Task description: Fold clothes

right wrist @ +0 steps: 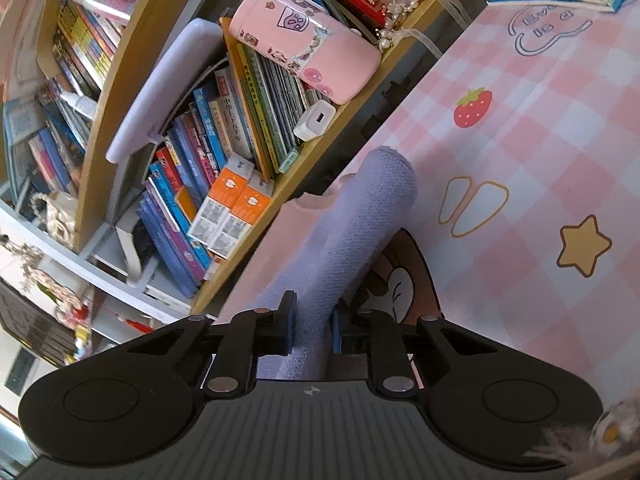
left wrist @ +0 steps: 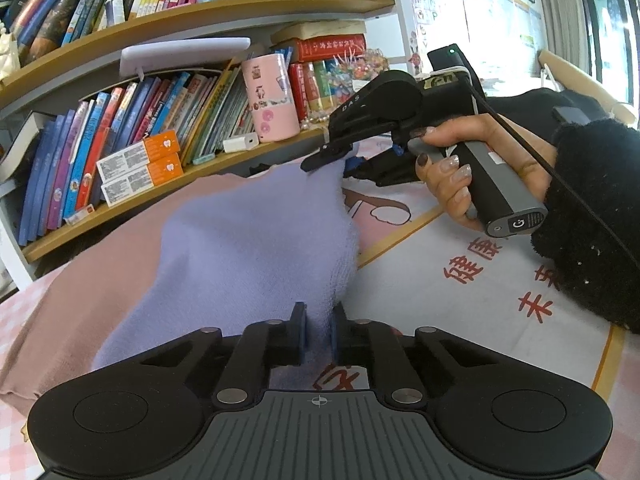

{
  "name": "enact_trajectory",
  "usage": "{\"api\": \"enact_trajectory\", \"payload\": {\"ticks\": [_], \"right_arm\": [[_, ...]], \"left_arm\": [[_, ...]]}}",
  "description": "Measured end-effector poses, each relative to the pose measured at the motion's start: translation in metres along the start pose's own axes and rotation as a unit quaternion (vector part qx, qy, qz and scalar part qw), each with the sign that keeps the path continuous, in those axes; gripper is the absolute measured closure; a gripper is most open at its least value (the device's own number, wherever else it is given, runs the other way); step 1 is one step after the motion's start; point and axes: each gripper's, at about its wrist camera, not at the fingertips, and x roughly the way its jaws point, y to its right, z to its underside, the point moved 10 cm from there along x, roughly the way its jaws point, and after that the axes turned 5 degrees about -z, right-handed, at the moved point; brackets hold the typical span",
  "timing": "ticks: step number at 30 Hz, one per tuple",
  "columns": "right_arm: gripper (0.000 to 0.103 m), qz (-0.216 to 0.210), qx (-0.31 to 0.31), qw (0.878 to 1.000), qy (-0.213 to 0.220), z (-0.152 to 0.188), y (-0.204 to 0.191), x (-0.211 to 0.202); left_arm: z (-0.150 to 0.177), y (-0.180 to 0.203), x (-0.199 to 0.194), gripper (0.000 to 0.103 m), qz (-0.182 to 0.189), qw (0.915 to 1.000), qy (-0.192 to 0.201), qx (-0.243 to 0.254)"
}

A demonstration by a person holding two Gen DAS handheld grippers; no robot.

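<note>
Now we pinch the soft lilac knitted garment (left wrist: 248,248) in both the left gripper (left wrist: 318,334) and right gripper (right wrist: 313,326), lifted over the pink checked desk (right wrist: 540,152). Beneath it lies a dusty-pink sweater (left wrist: 100,300); a crowded wooden bookshelf (left wrist: 132,204) lines the desk's far edge.

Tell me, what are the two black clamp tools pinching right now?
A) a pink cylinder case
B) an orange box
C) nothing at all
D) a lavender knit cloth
D: the left gripper and the right gripper each have their pads closed on the lavender knit cloth, stretched between them.
</note>
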Motion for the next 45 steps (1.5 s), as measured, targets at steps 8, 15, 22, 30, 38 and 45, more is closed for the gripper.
{"api": "enact_trajectory", "payload": {"ticks": [8, 15, 22, 30, 38, 45], "right_arm": [[0.091, -0.117, -0.055, 0.988, 0.084, -0.052, -0.112, -0.059], [0.091, -0.232, -0.246, 0.938, 0.074, -0.041, -0.317, -0.062], [0.091, -0.066, -0.344, 0.929, -0.119, 0.121, -0.247, 0.129], [0.089, -0.011, -0.352, 0.911, -0.217, 0.221, -0.181, 0.226], [0.051, -0.053, -0.364, 0.906, -0.21, 0.206, -0.214, 0.147], [0.046, 0.002, -0.36, 0.921, -0.146, 0.161, -0.157, 0.039]], "left_arm": [[-0.093, -0.017, -0.095, 0.095, 0.168, 0.9648, 0.171, -0.108], [-0.125, -0.093, -0.21, 0.094, 0.239, 0.8851, 0.337, -0.215], [0.025, -0.163, -0.146, 0.088, 0.058, 0.9382, 0.123, -0.318], [0.066, -0.214, -0.173, 0.068, -0.045, 0.9393, 0.121, -0.318], [0.039, -0.193, -0.151, 0.067, -0.005, 0.9471, 0.126, -0.295], [0.032, -0.16, -0.124, 0.067, 0.018, 0.9546, 0.095, -0.282]]}}
